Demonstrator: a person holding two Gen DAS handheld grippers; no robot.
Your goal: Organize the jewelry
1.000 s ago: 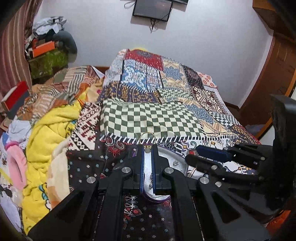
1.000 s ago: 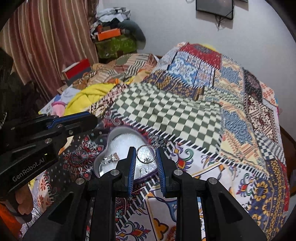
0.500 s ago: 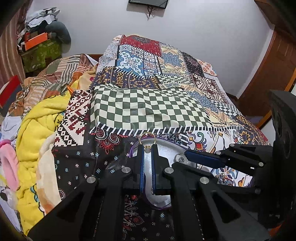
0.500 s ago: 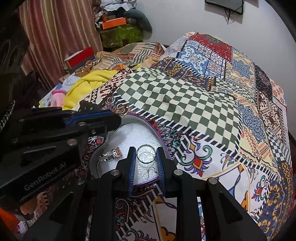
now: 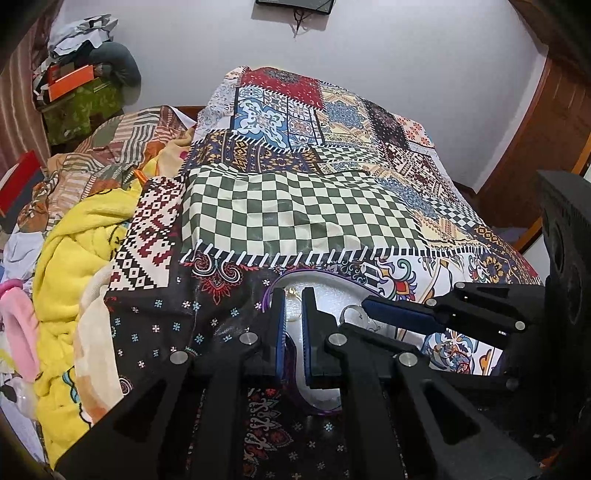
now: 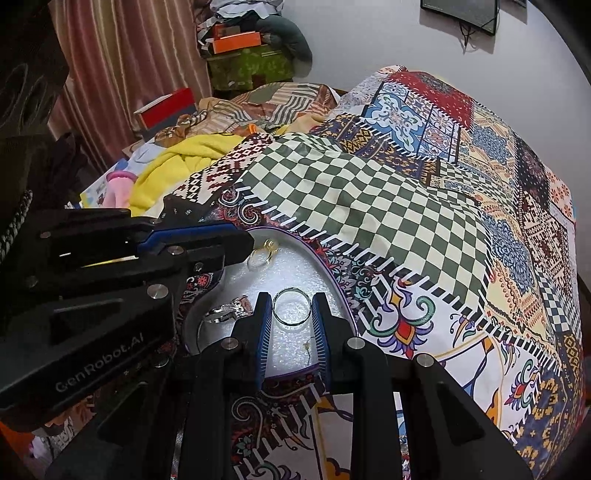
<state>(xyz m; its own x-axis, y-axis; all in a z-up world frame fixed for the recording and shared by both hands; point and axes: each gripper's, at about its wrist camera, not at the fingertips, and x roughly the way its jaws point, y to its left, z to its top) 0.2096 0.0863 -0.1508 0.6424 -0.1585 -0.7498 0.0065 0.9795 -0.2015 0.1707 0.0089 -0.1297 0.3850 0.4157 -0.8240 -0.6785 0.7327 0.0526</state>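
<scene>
- A bed point(image 5: 306, 218) under a patchwork cover fills the middle of both views; a white wall point(image 5: 406, 55) stands behind it, with a dark screen point(image 6: 458, 13) at the top edge.
- Upper left: a striped curtain point(image 6: 122, 74) and a pile of boxes and clothes point(image 6: 243, 48); a yellow blanket point(image 5: 74, 258) lies crumpled at the left.
- A heart-shaped tray point(image 6: 334, 280) with a white lining sits low in the centre of the bed.
- In the tray: a gold ring point(image 6: 263, 253) at the top, a stone-set silver ring point(image 6: 229, 311) at the left.
- The right gripper point(image 6: 291, 314) is clamped on a plain silver ring point(image 6: 291, 312) over the tray.
- The left gripper point(image 5: 293, 314) has its fingers slightly apart, beside the gold ring.
</scene>
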